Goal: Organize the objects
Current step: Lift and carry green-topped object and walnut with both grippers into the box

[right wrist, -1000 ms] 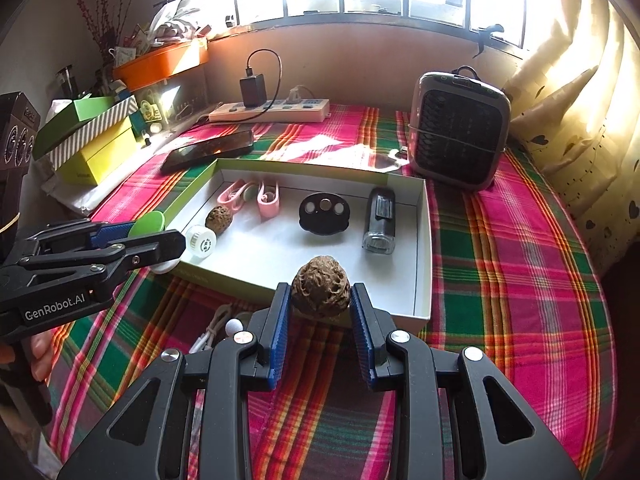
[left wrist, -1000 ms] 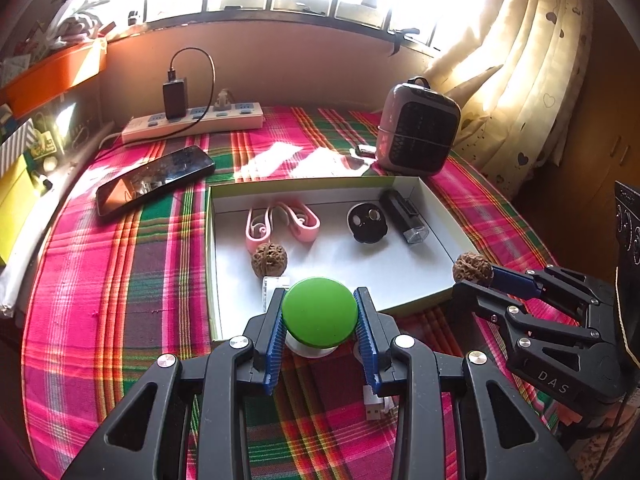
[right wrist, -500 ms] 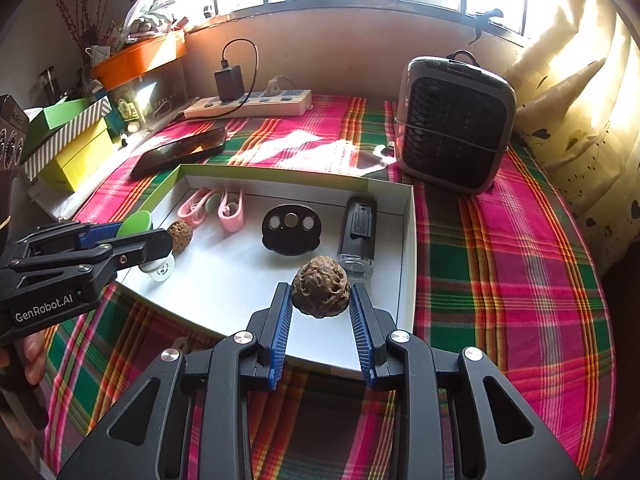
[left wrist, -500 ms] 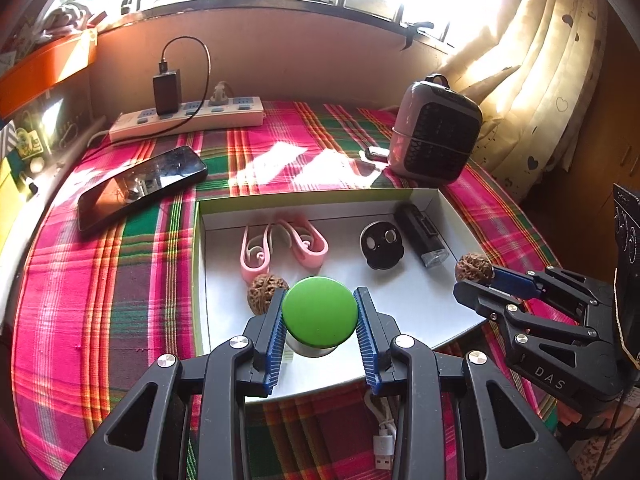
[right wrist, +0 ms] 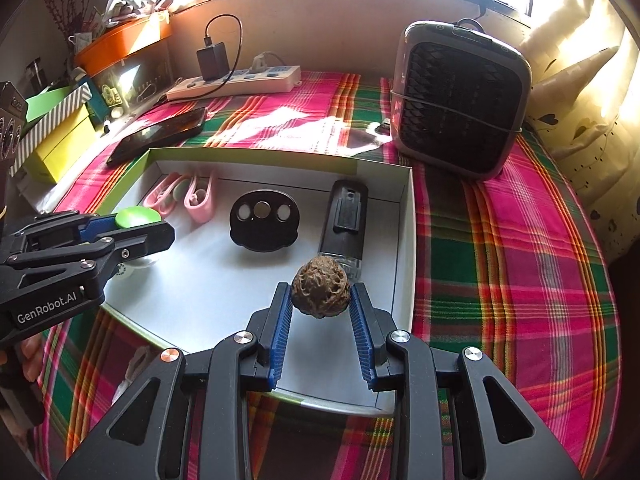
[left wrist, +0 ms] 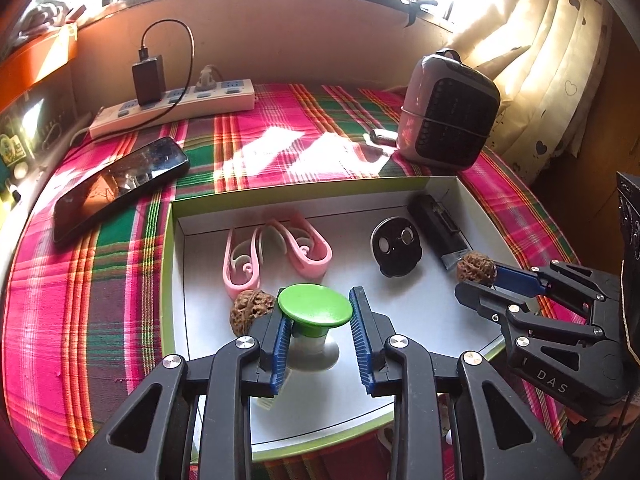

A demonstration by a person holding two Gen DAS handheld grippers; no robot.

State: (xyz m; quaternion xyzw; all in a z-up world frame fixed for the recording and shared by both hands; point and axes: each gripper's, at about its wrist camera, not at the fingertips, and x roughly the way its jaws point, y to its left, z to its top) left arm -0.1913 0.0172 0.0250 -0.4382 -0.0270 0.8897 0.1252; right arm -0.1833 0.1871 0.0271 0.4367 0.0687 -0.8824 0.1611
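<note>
- Two hand-held grippers are mine, one per hand, both angled down over the shallow white box (left wrist: 472, 196) on the plaid-covered table (left wrist: 100, 280).
- My left hand-held gripper (left wrist: 318, 332) has the green-capped knob (left wrist: 315, 306) between its blue pads; its jaws are closing. The left pad meets the cap's edge, while a sliver of space shows at the right pad.
- The knob's pale base stands on the box floor near the front left, just right of a loose walnut (left wrist: 250, 310) lying there.
- My right hand-held gripper (right wrist: 320, 316) is clamped on a second walnut (right wrist: 320, 292), both pads pressing its sides.
- That walnut is held above the box floor toward the right side, just in front of the black flashlight (right wrist: 346, 220); whether it touches the floor I cannot tell.
- Further back in the box lie two pink clips (left wrist: 276, 252) on the left and a round black disc (right wrist: 262, 220) in the middle.
- Outside the box, a phone (left wrist: 120, 184) lies at the back left, a power strip (left wrist: 172, 106) runs along the wall, and a small heater (right wrist: 460, 112) stands at the back right.
</note>
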